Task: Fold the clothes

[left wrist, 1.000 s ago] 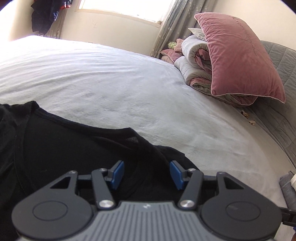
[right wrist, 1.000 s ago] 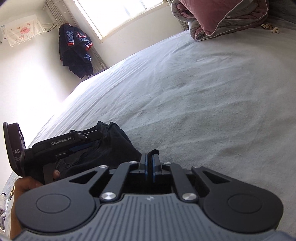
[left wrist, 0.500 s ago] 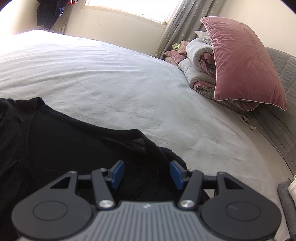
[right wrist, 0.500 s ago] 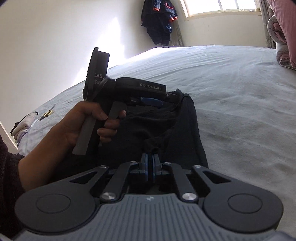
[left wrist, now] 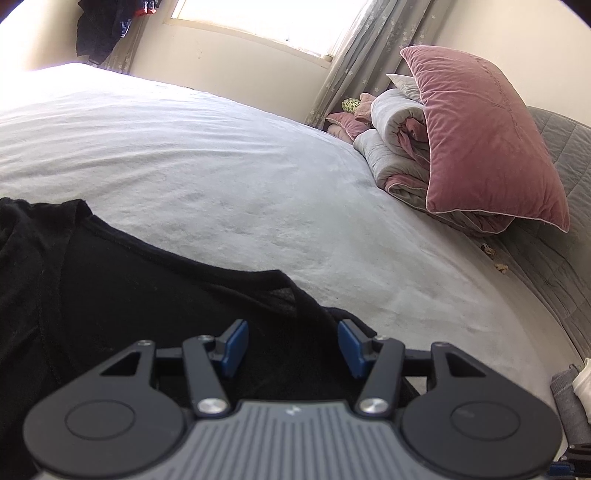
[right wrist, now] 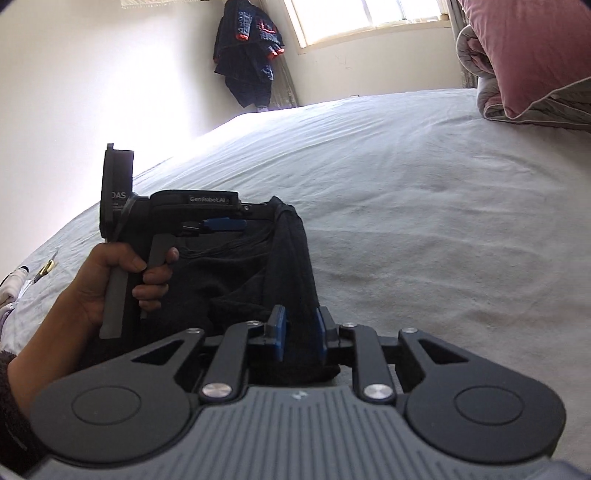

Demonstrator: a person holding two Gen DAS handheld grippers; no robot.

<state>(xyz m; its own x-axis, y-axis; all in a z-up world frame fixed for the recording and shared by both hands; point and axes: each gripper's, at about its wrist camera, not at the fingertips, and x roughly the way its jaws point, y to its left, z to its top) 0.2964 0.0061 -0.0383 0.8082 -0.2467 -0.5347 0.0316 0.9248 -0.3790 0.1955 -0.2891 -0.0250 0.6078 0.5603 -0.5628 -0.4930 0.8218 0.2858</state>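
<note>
Lying on the grey bed sheet [left wrist: 229, 177], a black T-shirt [left wrist: 122, 295] is seen near the foot-side edge of the bed, well apart from the pink pillow [left wrist: 476, 140] that leans on a rolled grey and pink duvet [left wrist: 395, 147] at the headboard end. In the left wrist view the left claw [left wrist: 291, 347] is held over the shirt with its blue pads [left wrist: 234, 347] spread wide and nothing between them; the shirt's curved edge is seen just beyond the pads, on the pillow side. In the right wrist view the right claw [right wrist: 298, 334] is shown with its pads parted, a bunched fold of the black fabric lying between them without being pinched. The same view shows the left gripper from the side, gripped at its handle by the person's left hand [right wrist: 110, 280] and held over the far end of the shirt, away from the pillow. A dark blue garment with red trim [right wrist: 249, 48] is hung on the wall beside the window [right wrist: 365, 18], far from the pillow.
</note>
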